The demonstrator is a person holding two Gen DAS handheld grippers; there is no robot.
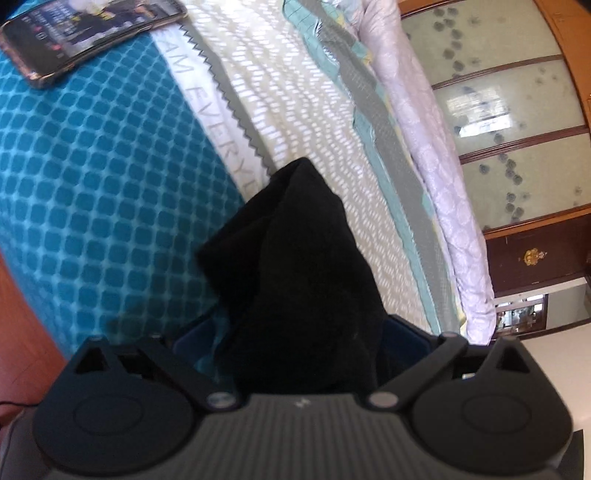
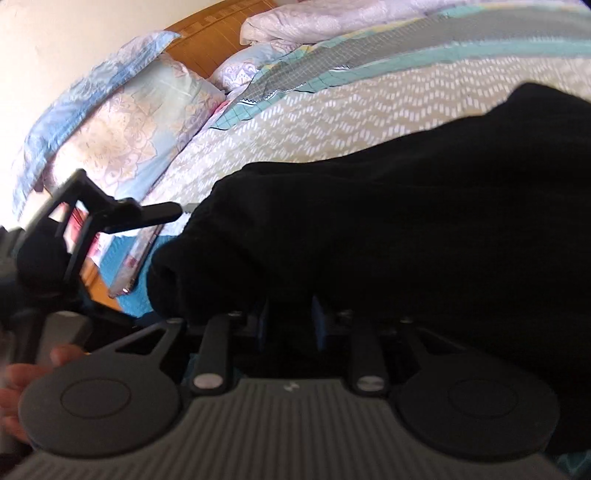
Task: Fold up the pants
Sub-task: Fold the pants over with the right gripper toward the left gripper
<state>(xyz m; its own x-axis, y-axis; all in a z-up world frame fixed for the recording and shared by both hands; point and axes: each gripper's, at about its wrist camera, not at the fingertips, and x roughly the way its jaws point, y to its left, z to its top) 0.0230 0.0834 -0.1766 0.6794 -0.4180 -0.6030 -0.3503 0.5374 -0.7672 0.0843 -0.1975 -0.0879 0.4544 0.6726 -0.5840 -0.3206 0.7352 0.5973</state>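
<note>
The black pants (image 1: 295, 258) bunch up between the blue pads of my left gripper (image 1: 295, 332), which is shut on them and holds them above the bed. In the right wrist view the black pants (image 2: 388, 229) fill the middle and right of the frame. My right gripper (image 2: 288, 325) is shut on their cloth, with the blue pads close together under the fabric. My left gripper and the hand that holds it (image 2: 62, 251) show at the left of the right wrist view. The fingertips of both grippers are hidden by the cloth.
The bed has a cream patterned sheet (image 1: 295, 92) and a teal honeycomb blanket (image 1: 92, 184). A phone (image 1: 88, 33) lies on the blanket. A folded lilac quilt (image 1: 436, 147) runs along the bed's far side. Pillows (image 2: 110, 129) lie by the wooden headboard (image 2: 214, 37). A wardrobe (image 1: 517, 129) stands beyond.
</note>
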